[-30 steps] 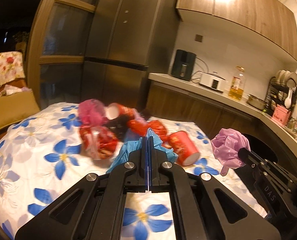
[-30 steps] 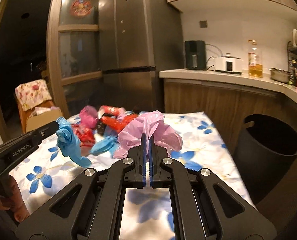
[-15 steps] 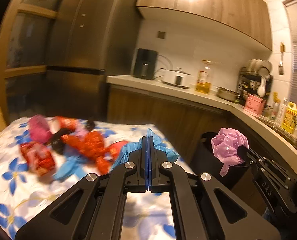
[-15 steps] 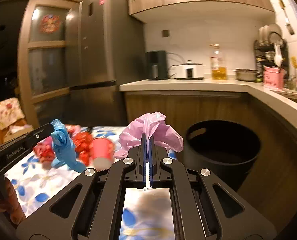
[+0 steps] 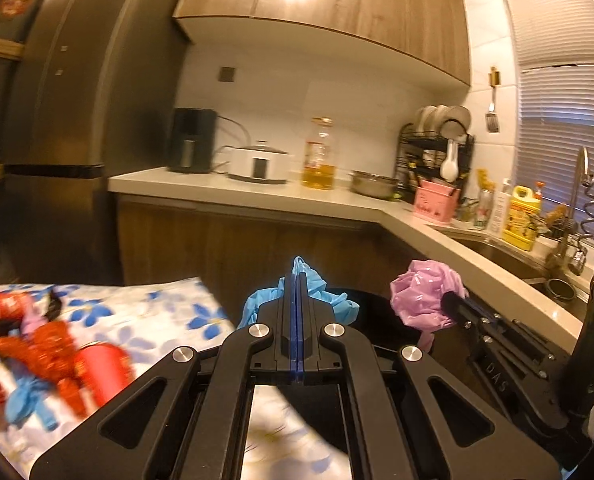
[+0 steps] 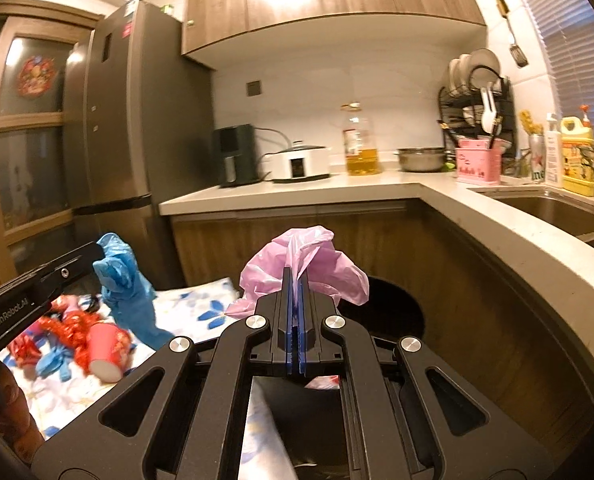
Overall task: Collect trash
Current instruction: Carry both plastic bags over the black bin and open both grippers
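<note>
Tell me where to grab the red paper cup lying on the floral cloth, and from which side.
Grip the red paper cup across its side wall near the open rim, coming from above. It lies tipped over, mouth toward the camera, so the wall is exposed; red wrappers crowd its far side.

Two loaded grippers side by side, bin ahead, desk to the left.

The left gripper (image 5: 296,280) pinches a glove (image 5: 339,305); to its right the right gripper (image 6: 296,284) pinches a crumpled bag (image 6: 317,264). The bin (image 6: 401,312) stands just ahead of and below both grippers, against the kitchen counter (image 6: 497,224) that runs behind it and to its right. On the desk (image 5: 169,312), left of both grippers, lie a cup (image 6: 105,354) and scattered wrappers (image 5: 37,344).
</note>
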The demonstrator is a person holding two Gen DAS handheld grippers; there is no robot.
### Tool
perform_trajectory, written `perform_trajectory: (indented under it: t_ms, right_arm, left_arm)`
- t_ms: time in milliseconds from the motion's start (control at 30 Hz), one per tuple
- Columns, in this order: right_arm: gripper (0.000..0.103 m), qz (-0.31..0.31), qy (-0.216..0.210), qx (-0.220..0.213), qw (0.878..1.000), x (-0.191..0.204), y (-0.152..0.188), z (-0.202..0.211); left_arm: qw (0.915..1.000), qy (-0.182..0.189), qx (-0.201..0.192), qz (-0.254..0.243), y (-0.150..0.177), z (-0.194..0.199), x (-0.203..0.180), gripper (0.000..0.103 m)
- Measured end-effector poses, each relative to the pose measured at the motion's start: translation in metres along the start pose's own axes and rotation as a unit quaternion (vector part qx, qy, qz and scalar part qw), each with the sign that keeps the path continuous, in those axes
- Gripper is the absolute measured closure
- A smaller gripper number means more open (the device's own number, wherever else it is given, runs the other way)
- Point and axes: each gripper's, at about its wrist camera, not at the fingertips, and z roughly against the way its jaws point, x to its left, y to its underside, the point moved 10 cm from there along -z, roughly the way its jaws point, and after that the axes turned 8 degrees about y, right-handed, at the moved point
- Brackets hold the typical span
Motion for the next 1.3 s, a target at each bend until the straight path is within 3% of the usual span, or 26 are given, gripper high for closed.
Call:
perform_trajectory:
  t_ms: [300, 700, 1000, 1100, 1167, 1233, 1300]
  right_arm:
    - [0.101, -0.007, 0.020, 0.011, 1.000, -0.029, 0.002, -0.026]
    - [0.101, -0.007, 0.020, 0.026, 0.999, -0.038, 0.009, -0.054]
    - [0.099, -0.009, 0.016, 0.051, 0.999, -0.042, 0.019, -0.074]
    - [0.095, -0.010, 0.020, 0.059, 0.998, -0.045, 0.023, -0.078]
    - [0.086, -0.012, 0.022, 0.062, 0.998, -0.048, 0.024, -0.080]
    - [0.067, -0.016, 0.020, 0.063, 0.998, -0.048, 0.026, -0.079]
    - [0.062, -0.014, 0.025, 0.062, 0.998, -0.049, 0.026, -0.078]
  left_arm:
    - [0.9985, 0.053, 0.012, 0.003, 0.003, -0.050, -0.023, 0.103]
    - [0.9966, 0.080, 0.019, -0.010, 0.006, -0.083, -0.038, 0.103]
    - [0.9950, 0.087, 0.049, -0.005, 0.023, -0.104, -0.033, 0.102]
    - [0.9949, 0.084, 0.056, -0.005, 0.027, -0.106, -0.029, 0.090]
    - [0.9962, 0.069, 0.053, -0.003, 0.028, -0.103, -0.021, 0.069]
    - [0.9972, 0.058, 0.048, 0.003, 0.027, -0.098, -0.014, 0.059]
    - [0.9981, 0.044, 0.043, 0.005, 0.027, -0.090, -0.007, 0.042]
